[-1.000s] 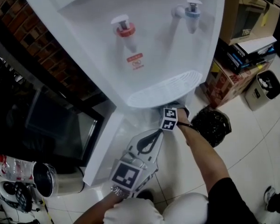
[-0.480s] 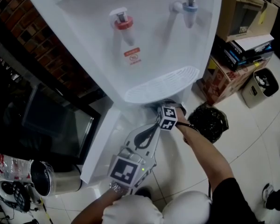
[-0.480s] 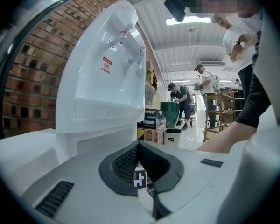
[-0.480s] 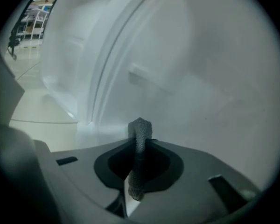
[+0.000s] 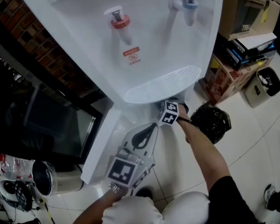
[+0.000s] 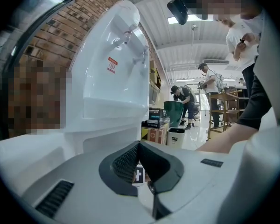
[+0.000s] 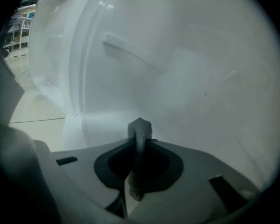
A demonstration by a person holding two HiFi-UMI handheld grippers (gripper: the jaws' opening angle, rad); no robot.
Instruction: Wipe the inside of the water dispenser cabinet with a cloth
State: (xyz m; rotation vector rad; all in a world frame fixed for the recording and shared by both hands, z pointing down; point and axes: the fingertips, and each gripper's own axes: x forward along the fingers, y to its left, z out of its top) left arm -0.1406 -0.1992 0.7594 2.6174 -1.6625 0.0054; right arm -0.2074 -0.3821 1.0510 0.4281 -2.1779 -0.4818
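Note:
The white water dispenser (image 5: 144, 41) has a red tap (image 5: 119, 21), a blue tap (image 5: 190, 3) and a drip tray (image 5: 165, 85). Below the tray the cabinet door (image 5: 99, 146) stands open. My right arm reaches under the tray into the cabinet; only the marker cube (image 5: 170, 112) shows in the head view, the jaws are hidden. In the right gripper view my right gripper (image 7: 140, 127) is shut on a grey cloth (image 7: 139, 143), close to the white inner wall (image 7: 186, 78). My left gripper (image 5: 150, 127) hangs shut and empty in front of the cabinet opening, jaws pointing at the dispenser (image 6: 116, 78).
A black bin bag (image 5: 211, 122) sits on the tiled floor right of the dispenser, with cardboard boxes (image 5: 226, 80) and a small white bin (image 5: 263, 85) behind it. A dark glass-fronted unit (image 5: 51, 120) stands left. A metal pot (image 5: 49, 178) is at the lower left. People stand far off (image 6: 184, 99).
My right gripper's marker cube has shifted slightly up, closer under the drip tray. The left gripper has stayed about where it was.

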